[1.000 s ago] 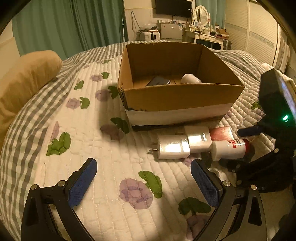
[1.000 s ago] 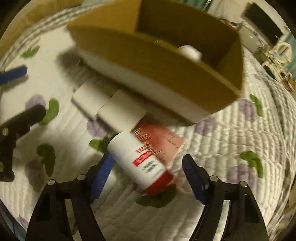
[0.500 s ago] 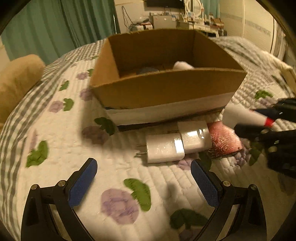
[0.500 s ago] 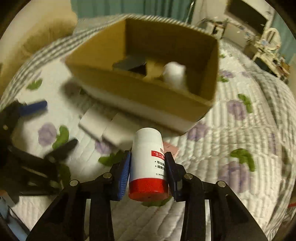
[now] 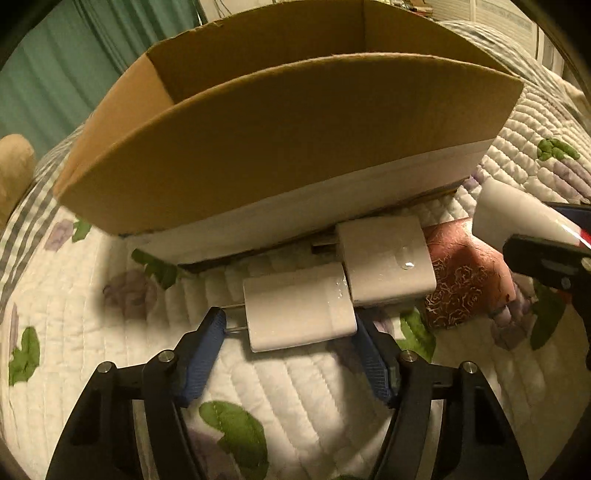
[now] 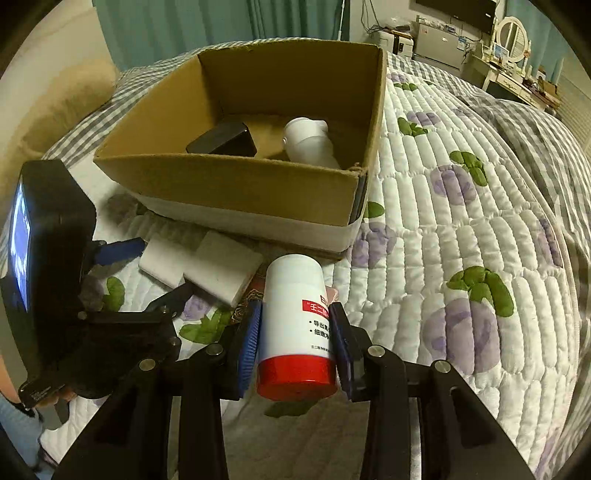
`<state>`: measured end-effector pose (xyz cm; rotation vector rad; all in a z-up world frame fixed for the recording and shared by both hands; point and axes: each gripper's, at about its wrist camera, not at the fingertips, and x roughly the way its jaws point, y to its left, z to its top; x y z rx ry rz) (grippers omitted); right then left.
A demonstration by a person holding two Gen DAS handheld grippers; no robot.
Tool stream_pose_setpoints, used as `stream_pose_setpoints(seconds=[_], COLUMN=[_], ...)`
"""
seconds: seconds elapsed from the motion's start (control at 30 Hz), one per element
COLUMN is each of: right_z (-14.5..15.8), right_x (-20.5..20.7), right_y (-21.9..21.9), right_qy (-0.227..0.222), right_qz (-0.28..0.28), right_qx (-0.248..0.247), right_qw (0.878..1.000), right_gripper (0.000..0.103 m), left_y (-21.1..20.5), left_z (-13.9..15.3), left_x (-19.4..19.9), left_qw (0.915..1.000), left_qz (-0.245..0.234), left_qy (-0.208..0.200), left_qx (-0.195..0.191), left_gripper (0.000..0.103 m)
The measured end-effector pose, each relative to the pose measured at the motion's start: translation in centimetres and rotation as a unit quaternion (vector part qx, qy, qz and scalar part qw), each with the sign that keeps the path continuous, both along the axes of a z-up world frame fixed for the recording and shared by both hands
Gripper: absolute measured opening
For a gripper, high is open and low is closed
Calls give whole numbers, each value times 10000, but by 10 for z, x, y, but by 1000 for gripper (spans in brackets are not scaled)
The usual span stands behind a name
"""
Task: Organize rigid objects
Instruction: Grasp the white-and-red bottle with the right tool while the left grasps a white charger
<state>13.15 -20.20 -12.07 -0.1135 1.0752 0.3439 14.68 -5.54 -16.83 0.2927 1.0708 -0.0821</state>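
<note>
A white quilted bedspread (image 6: 461, 240) printed with purple flowers and green leaves covers the bed. Beyond its far edge hang teal curtains (image 6: 192, 29). A tan pillow (image 6: 62, 99) lies at the quilt's far left. Behind the quilt's right side stand a white dressing table with an oval mirror (image 6: 511, 33) and a dark wall-mounted television (image 6: 458, 9).

Each gripper is built of matte black plastic arms with cut-out slots and round silver screw heads at the joints. The left gripper (image 5: 291, 354) carries blue ribbed pads on its fingers (image 5: 201, 360); the right gripper (image 6: 295, 332) has the same blue textured pads on its fingers (image 6: 249, 339). From the right wrist view, the left unit's black housing shows a small glowing blue-white screen, and a strip of skin and blue sleeve appears beneath it.
</note>
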Motion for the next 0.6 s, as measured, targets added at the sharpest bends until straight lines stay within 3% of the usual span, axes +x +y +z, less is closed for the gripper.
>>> stream_pose_setpoints(seconds=[0.1,0.4,0.6], right_z=[0,2,9], right_x=[1,-1,-4], right_y=[-1,0,0], right_qy=[-15,-97,-271], right_qz=[-37,-10,-36], right_qx=[0,-45,-70], right_qw=[10000,9999,9996], right_gripper=[36,36,36], left_y=[2,22,31], left_z=[-4,19,31], left_x=[6,-29,-39], left_qw=[9999,9987,9976], left_qz=[11,-35,88], left_qy=[115,-125,-321], left_qx=[-50,-500,-605], left_gripper=[70,70,70])
